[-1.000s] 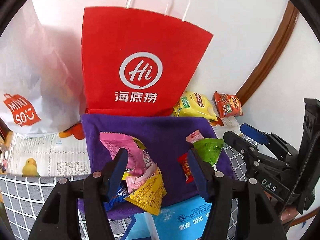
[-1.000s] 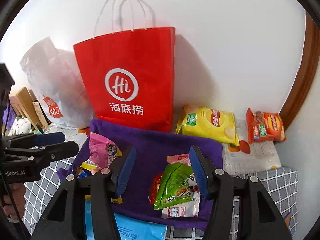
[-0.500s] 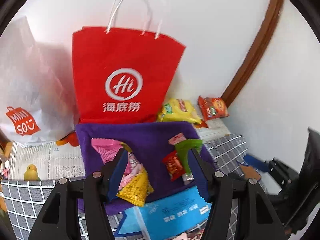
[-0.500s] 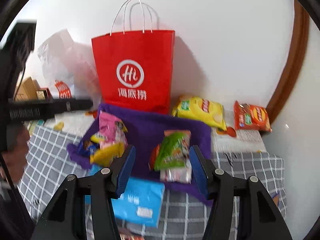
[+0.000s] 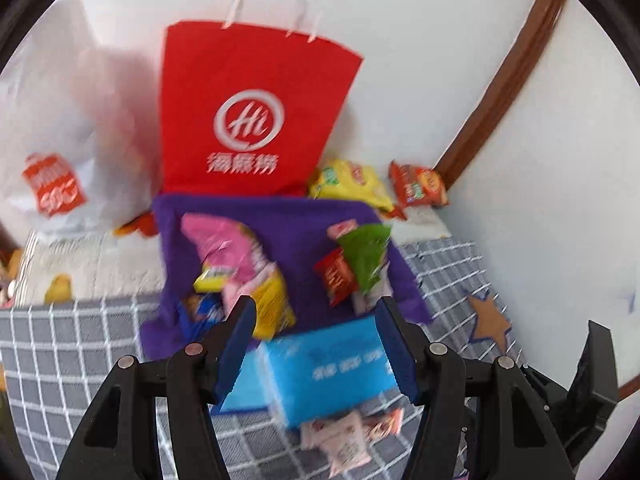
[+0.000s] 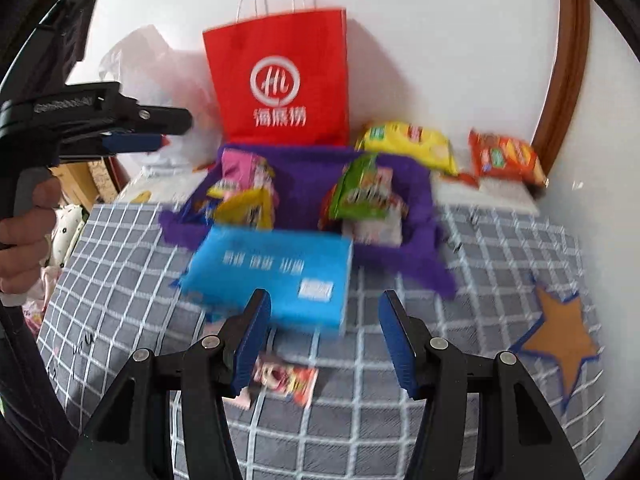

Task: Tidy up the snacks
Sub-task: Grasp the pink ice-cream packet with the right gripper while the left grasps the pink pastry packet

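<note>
A purple cloth (image 5: 288, 232) (image 6: 304, 184) lies on the grey checked cover and carries two snack piles. The left pile has a pink packet (image 5: 224, 248) (image 6: 244, 168) and a yellow packet (image 5: 272, 300) (image 6: 248, 208). The right pile has a green packet (image 5: 366, 252) (image 6: 360, 192) over a red one (image 5: 336, 276). A blue box (image 5: 332, 372) (image 6: 272, 276) lies in front of the cloth, with small packets (image 6: 288, 380) nearer still. My left gripper (image 5: 316, 340) (image 6: 168, 132) is open above the box, holding nothing. My right gripper (image 6: 324, 328) is open and holds nothing too.
A red paper bag (image 5: 248, 112) (image 6: 280, 76) stands against the wall behind the cloth, a white plastic bag (image 5: 56, 152) to its left. A yellow chip bag (image 6: 408, 148) and an orange packet (image 6: 504, 156) lie at the back right. A star patch (image 6: 560, 340) marks the cover.
Both grippers have pulled back from the cloth, the right one farther. The blue box and the small packets in front of it have come into view. Neither gripper's opening has changed.
</note>
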### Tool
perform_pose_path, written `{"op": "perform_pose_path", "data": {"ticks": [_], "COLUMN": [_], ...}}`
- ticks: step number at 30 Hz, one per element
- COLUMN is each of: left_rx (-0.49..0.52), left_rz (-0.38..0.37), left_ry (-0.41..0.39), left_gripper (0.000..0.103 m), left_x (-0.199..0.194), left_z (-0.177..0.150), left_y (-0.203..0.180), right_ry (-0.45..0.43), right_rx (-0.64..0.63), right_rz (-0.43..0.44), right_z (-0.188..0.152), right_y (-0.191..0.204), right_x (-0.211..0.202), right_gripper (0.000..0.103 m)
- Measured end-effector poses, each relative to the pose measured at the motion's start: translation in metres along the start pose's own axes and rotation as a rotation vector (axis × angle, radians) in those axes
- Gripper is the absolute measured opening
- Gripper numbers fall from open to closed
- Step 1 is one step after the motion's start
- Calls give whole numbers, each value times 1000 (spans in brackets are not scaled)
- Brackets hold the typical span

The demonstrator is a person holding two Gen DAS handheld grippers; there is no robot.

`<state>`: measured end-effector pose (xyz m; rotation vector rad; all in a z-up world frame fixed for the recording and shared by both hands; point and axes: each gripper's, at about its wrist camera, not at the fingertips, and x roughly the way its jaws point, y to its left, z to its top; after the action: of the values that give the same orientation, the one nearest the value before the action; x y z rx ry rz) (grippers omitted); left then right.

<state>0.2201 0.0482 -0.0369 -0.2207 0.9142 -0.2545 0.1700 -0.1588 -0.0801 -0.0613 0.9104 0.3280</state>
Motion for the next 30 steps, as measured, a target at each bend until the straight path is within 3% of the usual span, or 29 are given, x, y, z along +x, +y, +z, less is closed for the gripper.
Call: {"op": "perform_pose_path", "data": {"ticks": [9,15,20,27,30], "left_rx": [-37,-55,-58,-87,-88], "left_rz": [59,70,69,57,50], "left_ry": [42,46,56,65,69], "left_gripper": [60,60,60,60,60], "left_x": [-14,-23,-26,-25,-25], "left_z": [-58,-79,-92,-102,-104], "left_y": [35,47,53,61,61], "right_ry": [29,39,98,105,109], "right_rx": [-133,-216,-253,-401,-473], "right_rz": [-3,3,21,22,10], "right_z": [-44,-46,-47,-60,-64], "right_y": [28,41,48,78,93], "right_x": [20,38,62,63,68], "right_gripper": [51,49,42,46,53]}}
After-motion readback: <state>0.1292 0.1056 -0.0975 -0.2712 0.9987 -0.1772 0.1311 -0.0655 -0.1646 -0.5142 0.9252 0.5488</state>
